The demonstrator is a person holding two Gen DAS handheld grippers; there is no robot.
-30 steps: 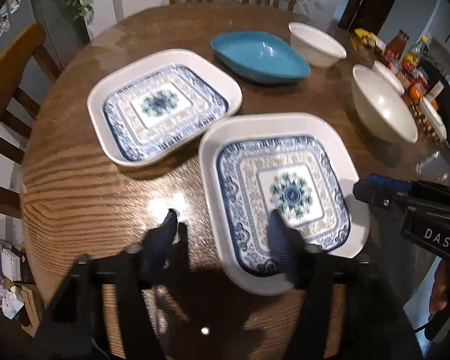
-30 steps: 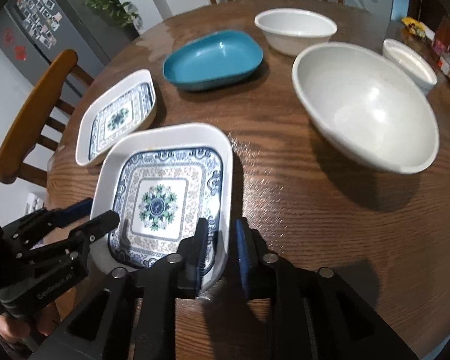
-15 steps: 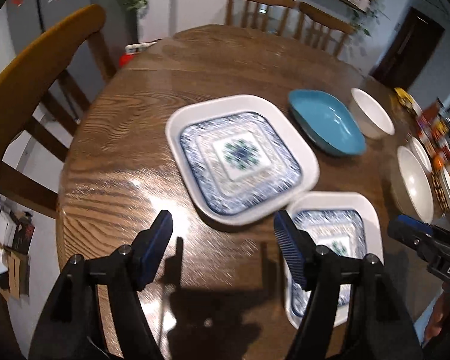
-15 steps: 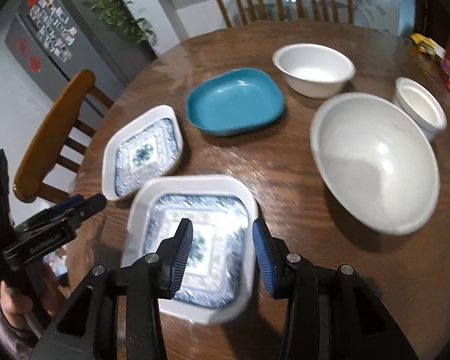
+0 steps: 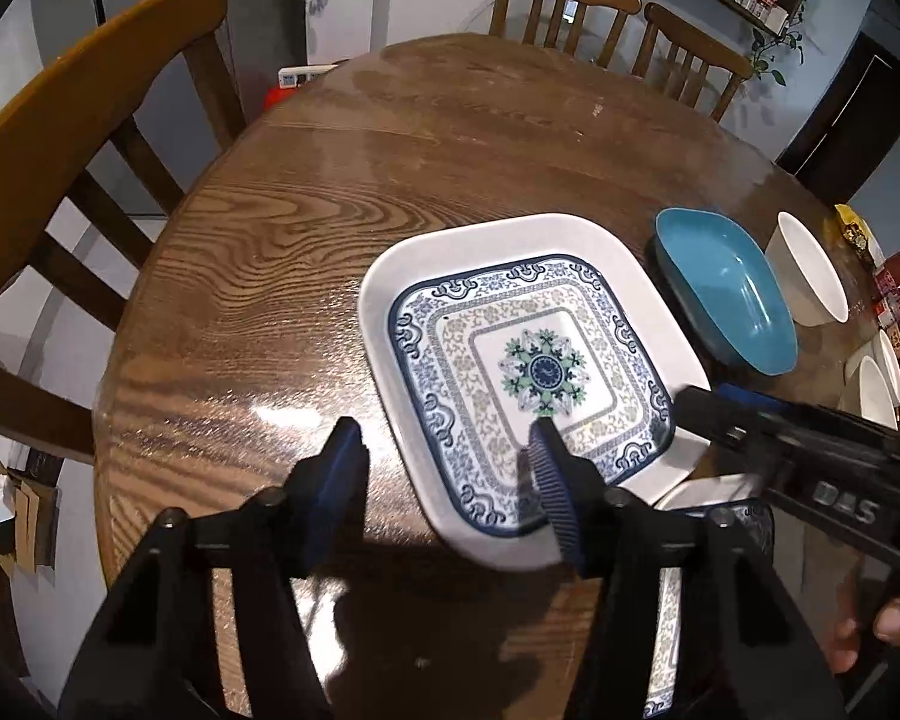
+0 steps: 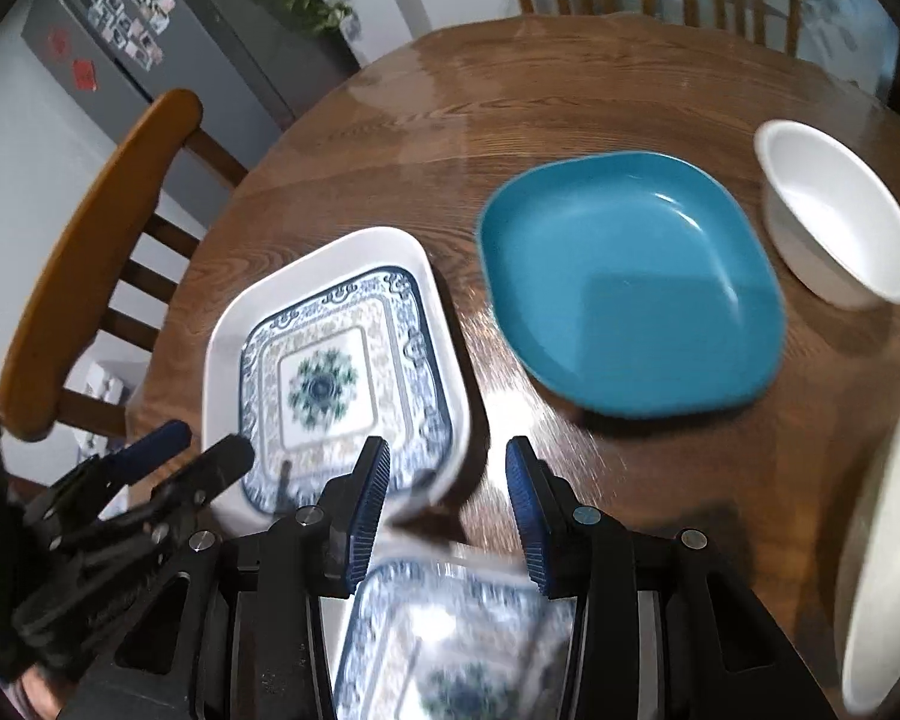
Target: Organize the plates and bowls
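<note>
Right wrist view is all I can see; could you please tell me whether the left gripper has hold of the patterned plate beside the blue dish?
Observer: Not yet. The left gripper is open; its jaws have just been closing, and the patterned plate has its near rim between the fingers, unpinched.
Operator: Thank you. What lies past the small white bowl, please?
Observer: Coloured packets crowd the table's edge beyond the small white bowl; they are too small to identify.
</note>
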